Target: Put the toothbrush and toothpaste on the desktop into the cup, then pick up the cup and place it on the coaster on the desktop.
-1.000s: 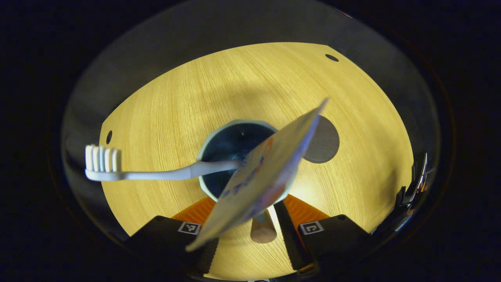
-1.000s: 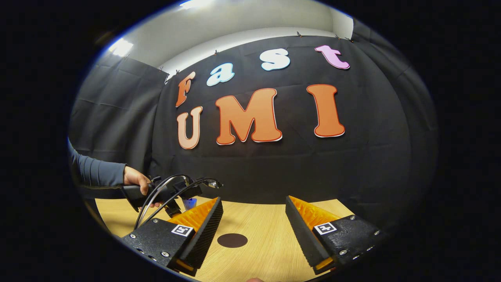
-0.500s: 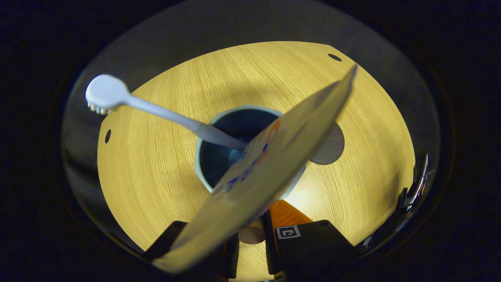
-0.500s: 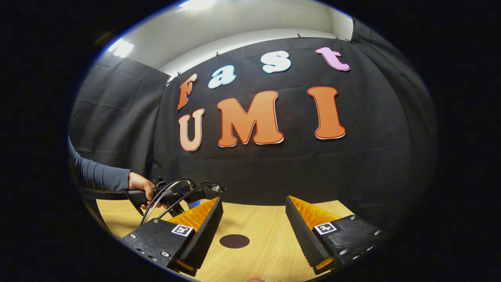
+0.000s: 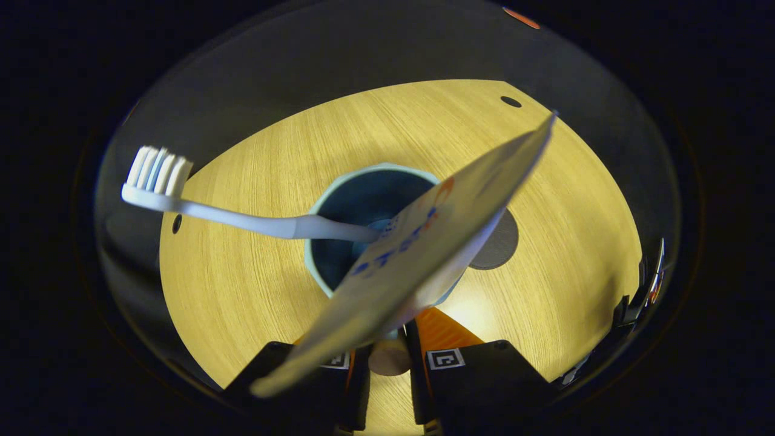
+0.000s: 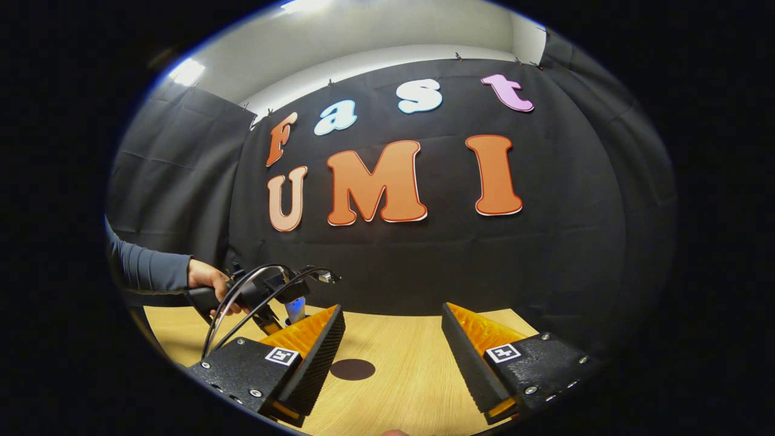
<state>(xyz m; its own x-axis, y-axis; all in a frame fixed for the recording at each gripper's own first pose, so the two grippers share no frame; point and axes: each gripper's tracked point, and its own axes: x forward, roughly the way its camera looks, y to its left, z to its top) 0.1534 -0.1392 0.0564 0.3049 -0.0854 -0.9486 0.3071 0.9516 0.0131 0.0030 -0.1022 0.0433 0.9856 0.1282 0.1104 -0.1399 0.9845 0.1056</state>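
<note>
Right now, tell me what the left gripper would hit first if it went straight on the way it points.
Probably the cup. The left gripper points down at it, shut on the toothpaste, whose lower end is at the cup's mouth. The toothbrush leans inside. Depth is hard to judge.

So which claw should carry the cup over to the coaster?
Probably the left claw. It sits closed on the near side of the cup, which holds the toothbrush and toothpaste, with the coaster just behind. The right claw waits open, farther off.
</note>
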